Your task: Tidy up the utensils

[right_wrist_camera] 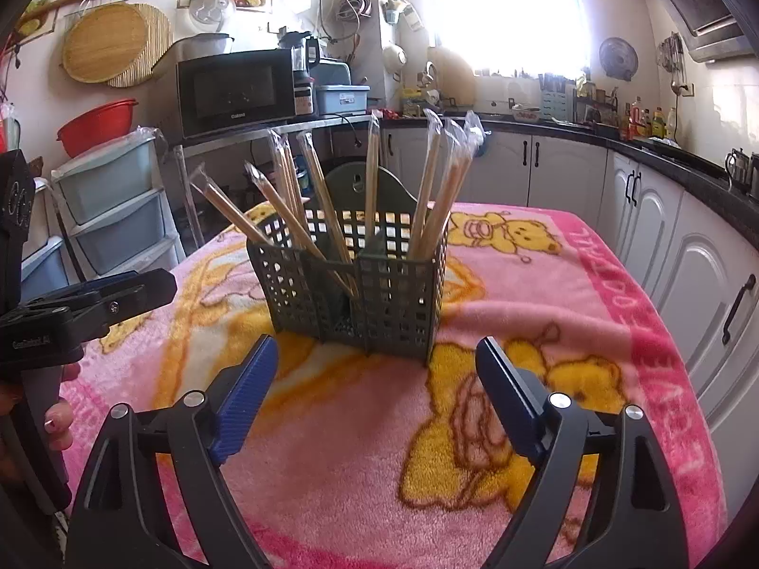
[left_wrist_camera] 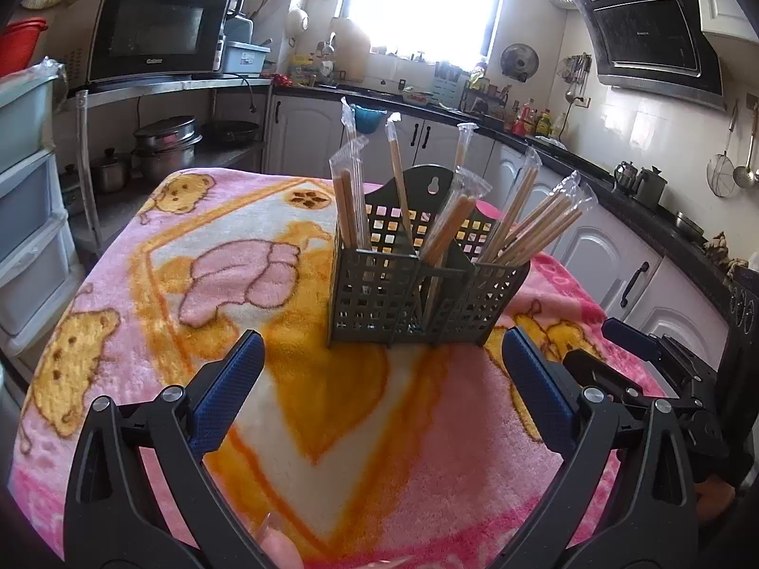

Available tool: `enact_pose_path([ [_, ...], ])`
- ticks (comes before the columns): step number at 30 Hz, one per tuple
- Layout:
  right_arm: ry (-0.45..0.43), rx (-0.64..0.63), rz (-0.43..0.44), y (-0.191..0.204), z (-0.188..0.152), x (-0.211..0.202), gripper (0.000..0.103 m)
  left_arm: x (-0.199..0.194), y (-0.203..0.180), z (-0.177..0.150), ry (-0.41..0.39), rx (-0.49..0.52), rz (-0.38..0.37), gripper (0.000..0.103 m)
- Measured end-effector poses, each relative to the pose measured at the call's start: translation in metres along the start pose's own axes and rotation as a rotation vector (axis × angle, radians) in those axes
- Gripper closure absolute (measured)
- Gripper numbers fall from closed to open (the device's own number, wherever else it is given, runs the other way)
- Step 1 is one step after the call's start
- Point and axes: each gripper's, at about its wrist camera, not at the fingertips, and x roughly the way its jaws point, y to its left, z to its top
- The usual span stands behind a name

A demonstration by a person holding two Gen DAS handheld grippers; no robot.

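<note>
a grey slotted caddy [left_wrist_camera: 417,294] stands mid-tabletop on a pink bear blanket [left_wrist_camera: 156,294], well back from every edge. about ten wrapped chopstick pairs [left_wrist_camera: 536,232] lean in its three compartments. bare blanket lies before it, where the left gripper [left_wrist_camera: 382,370] and right gripper [right_wrist_camera: 377,370] hover, both spread wide, holding nothing.

A bright, overexposed window [right_wrist_camera: 507,9] floods a small kitchen with white daylight. White arched-panel cabinets with black handles [right_wrist_camera: 559,166] run under a dark countertop [right_wrist_camera: 664,151] along the back and right walls. A black microwave oven [right_wrist_camera: 235,90] sits on a steel shelf rack [left_wrist_camera: 189,85]. A slanted black range hood [left_wrist_camera: 650,33] hangs on the white-tiled wall [left_wrist_camera: 654,114]. Pale plastic drawers [right_wrist_camera: 118,208] stand left.
</note>
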Motion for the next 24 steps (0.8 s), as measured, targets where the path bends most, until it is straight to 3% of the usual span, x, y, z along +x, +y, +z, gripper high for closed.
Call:
enact_pose_path([
  [15, 0.0, 0.022, -0.024, -0.006, -0.023, 0.005, 0.013, 0.005, -0.002, -0.026, -0.035, 0.024, 0.05, 0.011],
  [24, -0.093, 0.038, -0.033, -0.008, -0.028, -0.006, 0.008, 0.003, -0.008, -0.034, -0.114, 0.053, 0.045, 0.01],
])
